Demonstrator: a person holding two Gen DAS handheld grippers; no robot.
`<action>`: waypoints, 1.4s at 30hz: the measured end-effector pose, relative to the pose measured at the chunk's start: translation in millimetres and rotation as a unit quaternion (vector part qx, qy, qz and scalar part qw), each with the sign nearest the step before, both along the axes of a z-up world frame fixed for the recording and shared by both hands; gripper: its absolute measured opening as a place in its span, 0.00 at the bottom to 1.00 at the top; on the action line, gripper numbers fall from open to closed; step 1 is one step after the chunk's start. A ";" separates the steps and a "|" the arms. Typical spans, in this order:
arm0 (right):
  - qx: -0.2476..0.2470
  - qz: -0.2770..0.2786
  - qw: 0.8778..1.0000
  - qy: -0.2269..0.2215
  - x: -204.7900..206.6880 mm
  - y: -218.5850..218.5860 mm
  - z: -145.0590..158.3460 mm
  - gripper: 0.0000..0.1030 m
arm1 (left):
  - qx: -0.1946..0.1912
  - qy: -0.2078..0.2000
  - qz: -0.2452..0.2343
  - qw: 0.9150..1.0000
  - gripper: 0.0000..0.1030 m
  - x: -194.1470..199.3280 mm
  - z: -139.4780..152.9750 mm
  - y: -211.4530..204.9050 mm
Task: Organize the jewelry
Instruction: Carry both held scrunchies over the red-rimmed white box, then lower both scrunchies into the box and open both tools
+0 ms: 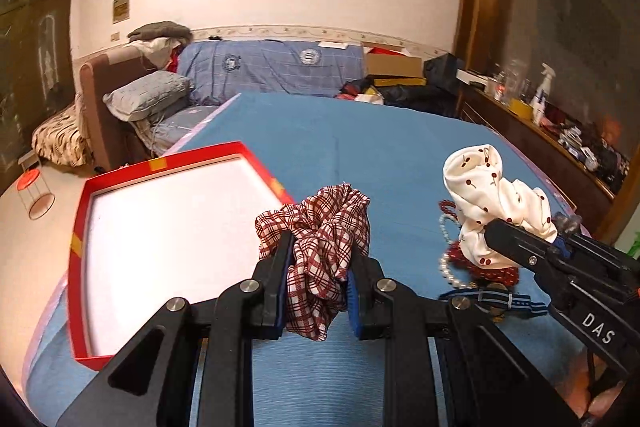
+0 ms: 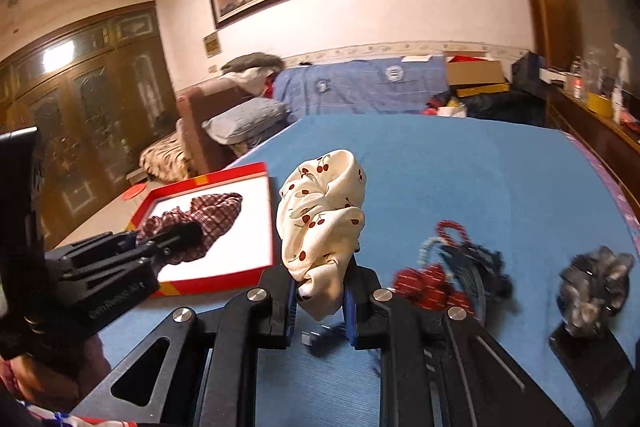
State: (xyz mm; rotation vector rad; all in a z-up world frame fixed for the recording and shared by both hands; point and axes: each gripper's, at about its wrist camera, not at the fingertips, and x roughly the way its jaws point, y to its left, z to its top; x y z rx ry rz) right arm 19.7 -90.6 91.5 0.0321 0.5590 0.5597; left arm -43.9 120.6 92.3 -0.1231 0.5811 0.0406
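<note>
My left gripper (image 1: 320, 259) is shut on a red-and-white plaid scrunchie (image 1: 320, 227), held in the air just right of the red box (image 1: 76, 227) with a white floor. In the right wrist view the same gripper (image 2: 176, 233) carries the plaid scrunchie (image 2: 216, 211) over that box (image 2: 208, 281). My right gripper (image 2: 320, 281) is shut on a cream cherry-print scrunchie (image 2: 324, 215), lifted above the blue bedspread. The left wrist view shows this cream scrunchie (image 1: 492, 203) at the right, pinched by the right gripper (image 1: 492, 231).
A pile lies on the bedspread (image 2: 460, 167): a red bead loop (image 2: 450, 229), a pearl strand (image 1: 446, 263), a dark red patterned scrunchie (image 2: 428, 283), a striped blue band (image 1: 504, 301). A grey furry scrunchie (image 2: 592, 291) sits on a dark stand at the right. A cluttered dresser (image 1: 560, 131) borders the bed.
</note>
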 end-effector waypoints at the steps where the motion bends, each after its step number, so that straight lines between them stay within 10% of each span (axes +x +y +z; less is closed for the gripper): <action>1: 0.001 0.006 1.000 0.004 1.4 6.4 1.1 0.20 | -0.003 -0.001 0.006 1.000 0.21 -1.4 -0.3 6.7; 22: -0.046 0.101 0.991 0.076 74.1 175.5 13.5 0.20 | -0.041 0.053 0.096 0.993 0.21 25.3 -4.9 159.4; 42: -0.117 0.097 0.975 0.161 180.1 287.9 -51.7 0.29 | -0.087 0.152 0.144 0.974 0.26 114.4 -49.0 228.5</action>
